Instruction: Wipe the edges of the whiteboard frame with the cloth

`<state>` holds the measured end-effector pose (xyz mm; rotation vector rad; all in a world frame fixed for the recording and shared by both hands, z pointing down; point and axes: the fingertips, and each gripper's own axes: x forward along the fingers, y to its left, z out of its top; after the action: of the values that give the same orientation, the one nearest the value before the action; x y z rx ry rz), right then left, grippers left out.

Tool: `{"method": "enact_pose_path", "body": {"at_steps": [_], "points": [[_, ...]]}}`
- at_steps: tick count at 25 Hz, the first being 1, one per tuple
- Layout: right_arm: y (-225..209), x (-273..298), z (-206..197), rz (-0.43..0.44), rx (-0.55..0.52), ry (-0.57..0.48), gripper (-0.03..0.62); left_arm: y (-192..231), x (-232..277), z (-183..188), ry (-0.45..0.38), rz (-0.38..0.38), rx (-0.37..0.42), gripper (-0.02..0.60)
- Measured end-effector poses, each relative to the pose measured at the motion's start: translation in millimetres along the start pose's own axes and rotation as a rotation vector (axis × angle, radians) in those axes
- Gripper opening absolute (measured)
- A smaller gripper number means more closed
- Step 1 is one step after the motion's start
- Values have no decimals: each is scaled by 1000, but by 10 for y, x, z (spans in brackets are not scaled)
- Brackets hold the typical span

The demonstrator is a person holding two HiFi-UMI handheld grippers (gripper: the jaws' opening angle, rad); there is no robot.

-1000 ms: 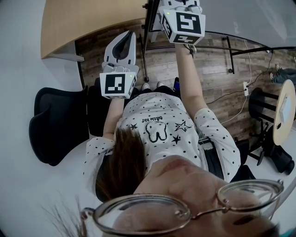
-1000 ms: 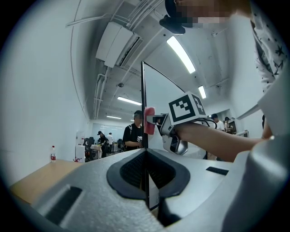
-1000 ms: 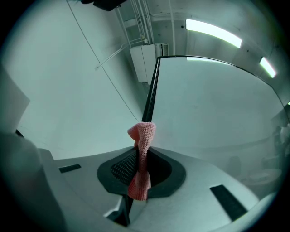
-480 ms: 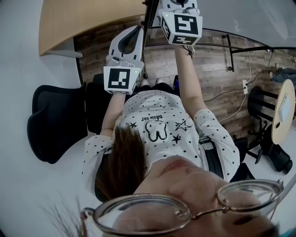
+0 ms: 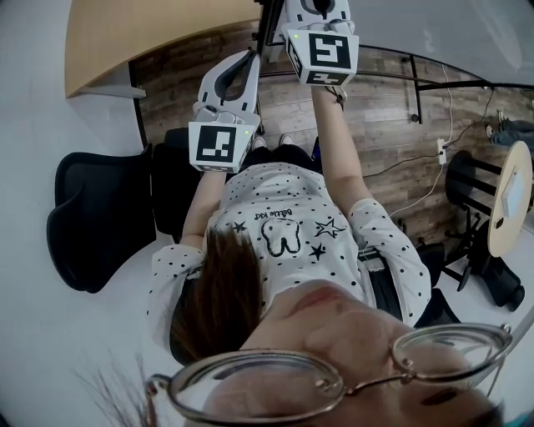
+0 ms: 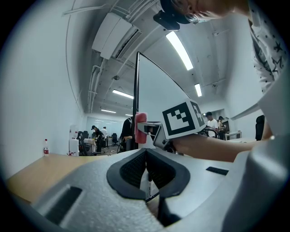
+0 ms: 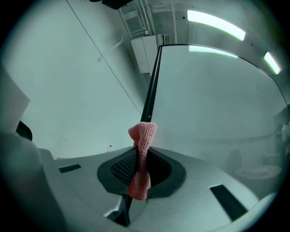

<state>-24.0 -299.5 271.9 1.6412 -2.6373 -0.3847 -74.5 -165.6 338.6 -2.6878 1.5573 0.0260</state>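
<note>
In the head view, the left hand-held gripper is raised in front of the person's dotted shirt. The right hand-held gripper is higher, reaching the picture's top edge. A black chair stands on the wooden floor, and a curved wooden counter lies at the upper left.

In the left gripper view, this hand-held gripper's ribbed pads are pressed together with nothing clearly caught between them. Beyond it rises the whiteboard frame, a thin black edge. The pink cloth sits against that edge, at the tip of the other hand-held gripper. People stand far off in the room behind.

In the right gripper view, the jaws are clamped on the cloth, which stands up twisted between the pads. The cloth's upper end meets the black frame edge, which runs up and away to the whiteboard's corner. The pale whiteboard surface lies to the right of the edge.
</note>
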Motion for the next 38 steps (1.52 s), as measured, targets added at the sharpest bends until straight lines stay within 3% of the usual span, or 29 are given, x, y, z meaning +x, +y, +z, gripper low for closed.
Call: {"method": "enact_pose_path", "body": {"at_steps": [12,18,38], "points": [[39,-7,-204,3,6,33,31,12,-72,-67,14,21,6,17],[24,59,-331,17,2,33,31,61,-49,-66,35,51,-49,17],[98,15,-593,20,-8,69,31,95,-63,-56,29,52,-50,17]]}}
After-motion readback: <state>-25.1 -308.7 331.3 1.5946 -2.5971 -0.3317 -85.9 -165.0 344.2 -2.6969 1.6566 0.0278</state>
